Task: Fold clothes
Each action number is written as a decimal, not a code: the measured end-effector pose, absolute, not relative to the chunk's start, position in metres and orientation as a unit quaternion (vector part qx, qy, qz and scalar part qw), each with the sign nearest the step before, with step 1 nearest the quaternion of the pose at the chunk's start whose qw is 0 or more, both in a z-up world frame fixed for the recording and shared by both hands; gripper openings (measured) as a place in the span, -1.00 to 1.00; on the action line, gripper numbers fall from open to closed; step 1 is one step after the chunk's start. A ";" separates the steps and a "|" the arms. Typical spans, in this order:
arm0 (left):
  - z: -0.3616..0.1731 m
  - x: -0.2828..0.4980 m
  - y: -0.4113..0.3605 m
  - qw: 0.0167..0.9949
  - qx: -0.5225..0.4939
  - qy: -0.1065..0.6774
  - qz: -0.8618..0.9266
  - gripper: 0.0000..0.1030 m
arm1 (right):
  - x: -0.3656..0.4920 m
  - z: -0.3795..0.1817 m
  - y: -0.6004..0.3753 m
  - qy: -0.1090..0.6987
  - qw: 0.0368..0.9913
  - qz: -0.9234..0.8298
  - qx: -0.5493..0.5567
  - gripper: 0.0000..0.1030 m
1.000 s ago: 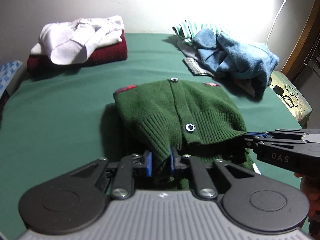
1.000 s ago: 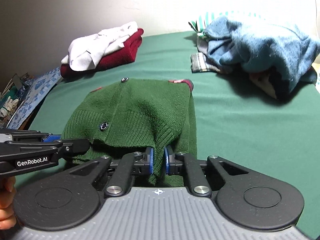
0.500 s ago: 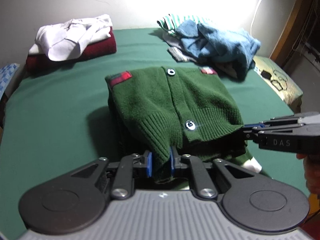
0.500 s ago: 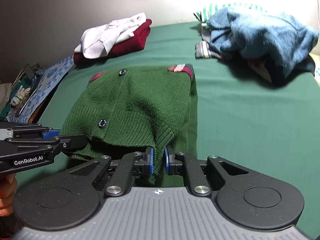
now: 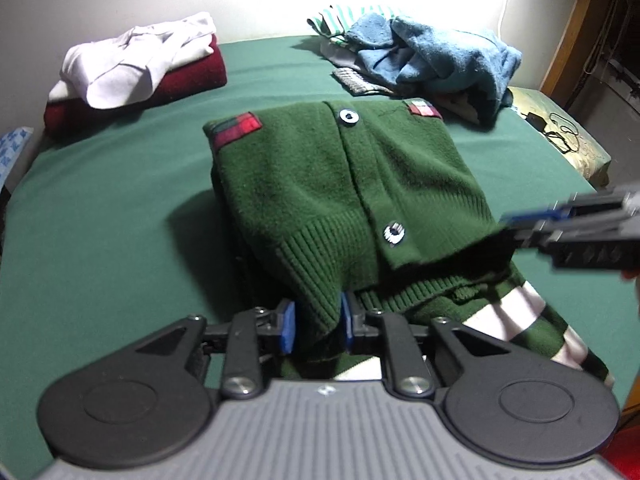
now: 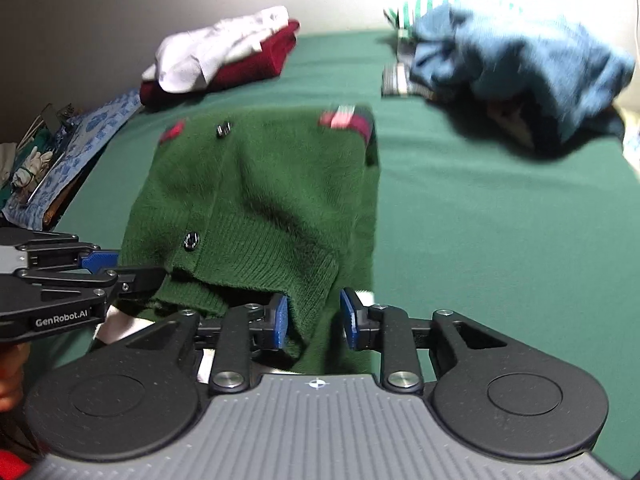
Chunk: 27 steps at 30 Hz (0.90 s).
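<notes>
Right wrist view alone shows right gripper (image 6: 313, 326) parted around cardigan (image 6: 256, 204).

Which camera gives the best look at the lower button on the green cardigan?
The left wrist view: the lower button on the green cardigan faces the camera, large and bright. In the right wrist view it is smaller, dark and off-centre.

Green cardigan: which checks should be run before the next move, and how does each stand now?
1. Left gripper grips the green cardigan: ok, shut on the ribbed hem.
2. Right gripper grips the hem: not ok, jaws apart, cloth against one pad only.
3. Folded layer lies flat: not ok, the hem is raised off the layer beneath.
4. Striped part tucked under: cannot tell.
5. Room on the green sheet: ok, the maroon and white stack and blue heap lie apart.
</notes>
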<state>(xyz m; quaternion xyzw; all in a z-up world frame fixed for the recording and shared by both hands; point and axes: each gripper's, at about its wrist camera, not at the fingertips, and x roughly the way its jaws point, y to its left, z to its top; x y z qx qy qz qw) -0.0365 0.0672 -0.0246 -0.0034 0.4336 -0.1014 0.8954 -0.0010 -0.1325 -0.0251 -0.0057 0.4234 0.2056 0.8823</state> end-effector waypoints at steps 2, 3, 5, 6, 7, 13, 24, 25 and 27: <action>-0.022 -0.040 0.069 0.896 0.004 0.430 -0.107 -0.61 | -0.006 -0.011 -0.134 0.386 0.899 0.204 -0.018 -0.47; -0.019 -0.043 0.071 0.898 0.007 0.427 -0.110 -0.52 | -0.008 -0.005 -0.133 0.367 0.907 0.206 -0.023 -0.47; -0.010 -0.048 0.078 0.901 0.013 0.417 -0.119 -0.36 | -0.008 0.006 -0.128 0.336 0.916 0.214 -0.034 -0.47; -0.004 -0.051 0.082 0.904 0.017 0.410 -0.123 -0.27 | -0.008 0.009 -0.125 0.330 0.917 0.221 -0.040 -0.44; 0.003 -0.054 0.087 0.907 0.024 0.401 -0.125 -0.16 | -0.008 0.010 -0.121 0.326 0.916 0.228 -0.046 -0.40; 0.030 -0.051 0.098 0.927 0.048 0.356 -0.107 -0.05 | -0.013 0.004 -0.104 0.319 0.911 0.241 -0.103 -0.41; -0.023 -0.009 0.078 0.902 0.028 0.416 -0.111 0.32 | 0.017 -0.036 -0.103 0.386 0.897 0.208 -0.059 -0.20; -0.028 -0.005 0.078 0.899 0.018 0.423 -0.110 0.30 | 0.020 -0.040 -0.104 0.395 0.895 0.204 -0.039 -0.20; -0.032 -0.002 0.077 0.899 0.009 0.423 -0.113 0.02 | 0.025 -0.045 -0.104 0.401 0.894 0.198 -0.017 -0.22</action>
